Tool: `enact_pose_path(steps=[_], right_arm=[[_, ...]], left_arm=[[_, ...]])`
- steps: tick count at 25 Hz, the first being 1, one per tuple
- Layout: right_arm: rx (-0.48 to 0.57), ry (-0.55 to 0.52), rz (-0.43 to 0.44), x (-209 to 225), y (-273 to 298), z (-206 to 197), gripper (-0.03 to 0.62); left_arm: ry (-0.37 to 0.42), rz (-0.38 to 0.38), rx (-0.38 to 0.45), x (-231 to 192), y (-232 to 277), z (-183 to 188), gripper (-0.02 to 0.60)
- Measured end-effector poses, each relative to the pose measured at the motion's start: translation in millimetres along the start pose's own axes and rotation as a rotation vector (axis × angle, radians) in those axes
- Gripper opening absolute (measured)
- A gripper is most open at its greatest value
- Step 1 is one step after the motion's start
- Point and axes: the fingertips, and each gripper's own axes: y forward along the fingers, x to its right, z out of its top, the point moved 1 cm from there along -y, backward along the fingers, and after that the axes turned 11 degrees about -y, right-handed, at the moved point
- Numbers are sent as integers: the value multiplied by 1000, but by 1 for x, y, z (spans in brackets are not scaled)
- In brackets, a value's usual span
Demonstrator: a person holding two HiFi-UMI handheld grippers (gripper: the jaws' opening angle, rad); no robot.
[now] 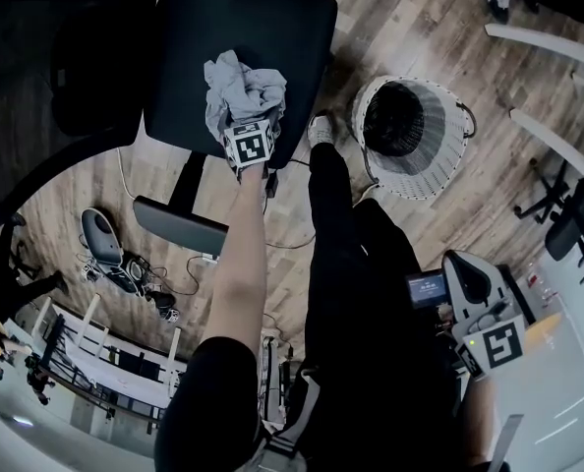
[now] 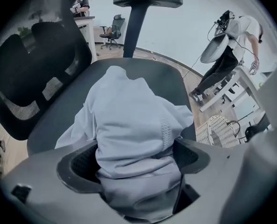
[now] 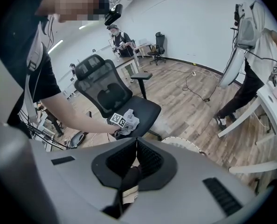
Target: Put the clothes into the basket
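The head view looks steeply down from above the person onto the chair seat, the garment and the basket beside it on the floor. The left gripper view rides on the left gripper and faces along its jaws, very near the garment, with the basket at its right edge. The right gripper view rides on the right gripper, stands well back and faces across the room. All three views share the chair seat, garment and basket.

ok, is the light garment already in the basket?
No, the garment lies crumpled on the black chair seat, while the white basket stands apart on the floor beside the chair.
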Motion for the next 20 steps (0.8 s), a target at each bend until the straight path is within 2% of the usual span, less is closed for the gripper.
enact_pose_path(steps=[6,11,13,15,18,20], right_arm=[[-18,-30,1,-3,5,-5,17],[-8,-13,23,-11,-1,-12,17],[-5,-7,23,-13,-4,-17,17],[-3,-7,23,-12,-6,-22,17],[-6,-43,40,-11,-12,-35,17],[23,-36,46,-10,-14,-36,17]], left_arm=[[-35,25,19,-2,6,2,482],[-10,10,-7,0,6,-3,462],[7,11,-10,1,1,2,402],[7,15,-8,0,-3,4,222],[-4,25,-19,0,-6,0,189],[-20,32,-9,6,-10,0,140]])
